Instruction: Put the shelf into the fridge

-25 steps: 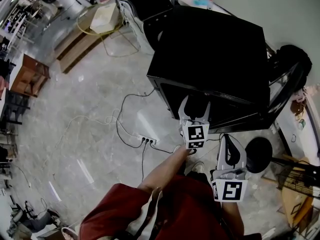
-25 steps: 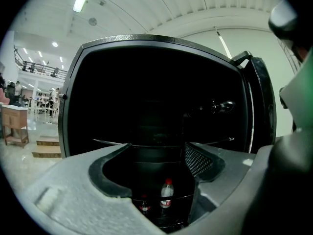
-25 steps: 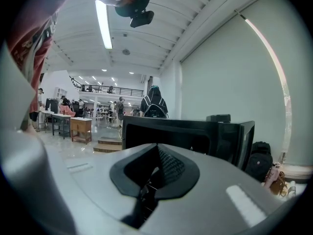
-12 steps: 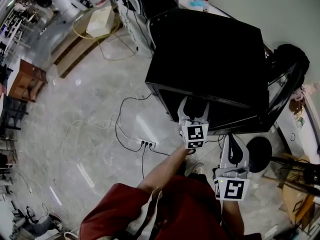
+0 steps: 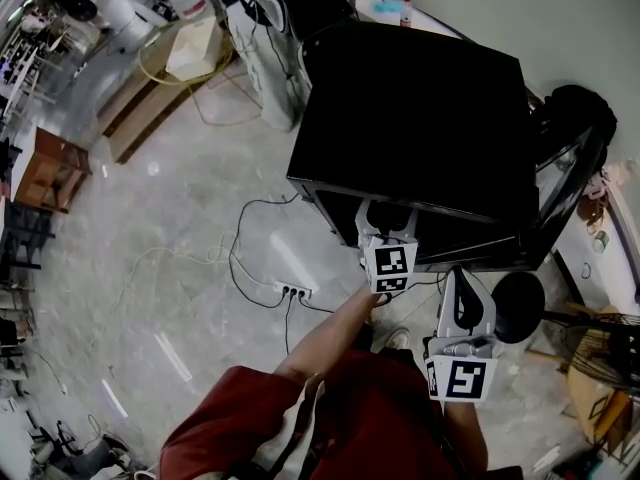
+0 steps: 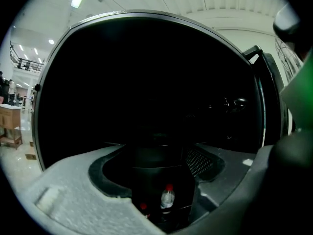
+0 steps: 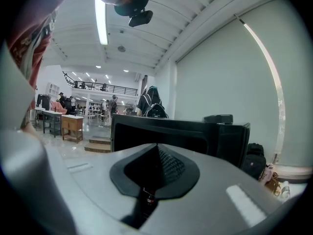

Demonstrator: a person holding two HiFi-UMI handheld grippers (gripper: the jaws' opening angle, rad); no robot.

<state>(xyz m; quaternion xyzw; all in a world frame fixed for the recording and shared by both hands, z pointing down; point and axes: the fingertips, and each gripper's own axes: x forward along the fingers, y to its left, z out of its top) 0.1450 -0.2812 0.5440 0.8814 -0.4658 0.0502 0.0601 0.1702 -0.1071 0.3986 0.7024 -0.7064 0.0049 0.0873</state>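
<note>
Power strip [image 5: 293, 290] left of fridge [image 5: 420, 118]

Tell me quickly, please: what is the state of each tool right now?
Left tool: open, jaws apart, facing into the dark fridge.
Right tool: shut, nothing between the jaws.

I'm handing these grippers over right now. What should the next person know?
Left gripper: fingers apart, nothing between them, pointed into the black fridge, its door open.
Right gripper: fingers shut, empty, held back near the fridge's front.
Shelf: not seen in any view; the interior is too dark to tell whether it is in.
To do: locate the shelf, confirm it is seated.
</note>
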